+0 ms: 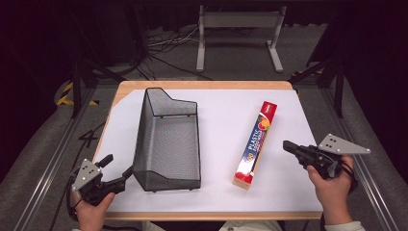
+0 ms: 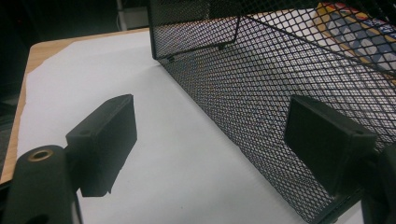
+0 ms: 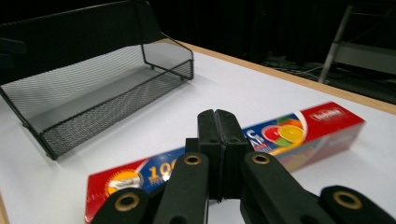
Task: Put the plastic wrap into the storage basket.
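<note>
A black wire-mesh basket [image 1: 166,144] stands on the left half of the white table sheet [image 1: 226,120], long side running away from me. A long red and blue plastic wrap box [image 1: 256,144] lies flat to its right. My left gripper [image 1: 118,165] is open at the basket's near left corner. In the left gripper view its jaws [image 2: 215,140] stand wide apart, and the right one sits close against the outside of the mesh wall [image 2: 261,84]. My right gripper [image 1: 286,145] is to the right of the box. Its jaws [image 3: 218,116] are shut with nothing between them and point at the box [image 3: 303,130], with the basket [image 3: 93,88] beyond.
The sheet covers a wooden tabletop [image 1: 202,84] whose edge shows at the far side. Beyond the table a grey metal stand [image 1: 238,33] and loose cables [image 1: 163,48] are on the floor. Metal rails [image 1: 53,159] run along both sides of the table.
</note>
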Demonstrator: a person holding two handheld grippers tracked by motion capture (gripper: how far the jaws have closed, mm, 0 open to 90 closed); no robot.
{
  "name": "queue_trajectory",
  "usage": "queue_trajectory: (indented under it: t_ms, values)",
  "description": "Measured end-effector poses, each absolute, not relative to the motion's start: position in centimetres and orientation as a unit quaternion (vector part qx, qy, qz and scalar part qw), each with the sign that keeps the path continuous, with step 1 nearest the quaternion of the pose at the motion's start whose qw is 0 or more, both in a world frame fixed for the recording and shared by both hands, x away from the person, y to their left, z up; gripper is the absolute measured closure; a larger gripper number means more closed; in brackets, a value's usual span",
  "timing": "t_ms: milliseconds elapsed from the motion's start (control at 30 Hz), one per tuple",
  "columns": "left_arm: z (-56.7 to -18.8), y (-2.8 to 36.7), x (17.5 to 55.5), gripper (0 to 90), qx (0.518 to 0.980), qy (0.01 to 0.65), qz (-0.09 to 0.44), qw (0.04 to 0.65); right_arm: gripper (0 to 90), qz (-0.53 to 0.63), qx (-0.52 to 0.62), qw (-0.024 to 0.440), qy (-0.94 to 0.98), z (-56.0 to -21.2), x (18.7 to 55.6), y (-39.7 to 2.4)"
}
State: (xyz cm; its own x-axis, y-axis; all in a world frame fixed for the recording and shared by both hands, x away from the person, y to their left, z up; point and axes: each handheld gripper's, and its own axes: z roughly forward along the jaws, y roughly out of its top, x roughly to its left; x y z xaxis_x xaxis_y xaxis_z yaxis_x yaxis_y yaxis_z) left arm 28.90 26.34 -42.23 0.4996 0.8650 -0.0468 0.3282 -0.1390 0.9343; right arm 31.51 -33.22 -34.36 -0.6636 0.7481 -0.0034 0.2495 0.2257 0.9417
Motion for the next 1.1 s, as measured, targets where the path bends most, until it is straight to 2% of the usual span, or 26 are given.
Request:
queue_trajectory:
  t_ms: [600, 1100]
  values:
    - [-42.2, 26.4, 28.9, 17.9, 0.706, 0.422, 0.268, 0.501, 89.7, 0.538, 0.267, 0.195, 0.776, -33.3, 33.2, -26.2]
    - [-42.2, 26.3, 28.9, 17.9, 0.71, 0.419, 0.271, 0.497, 90.0, 0.53, 0.241, 0.148, 0.799, -33.9, 34.0, -21.8]
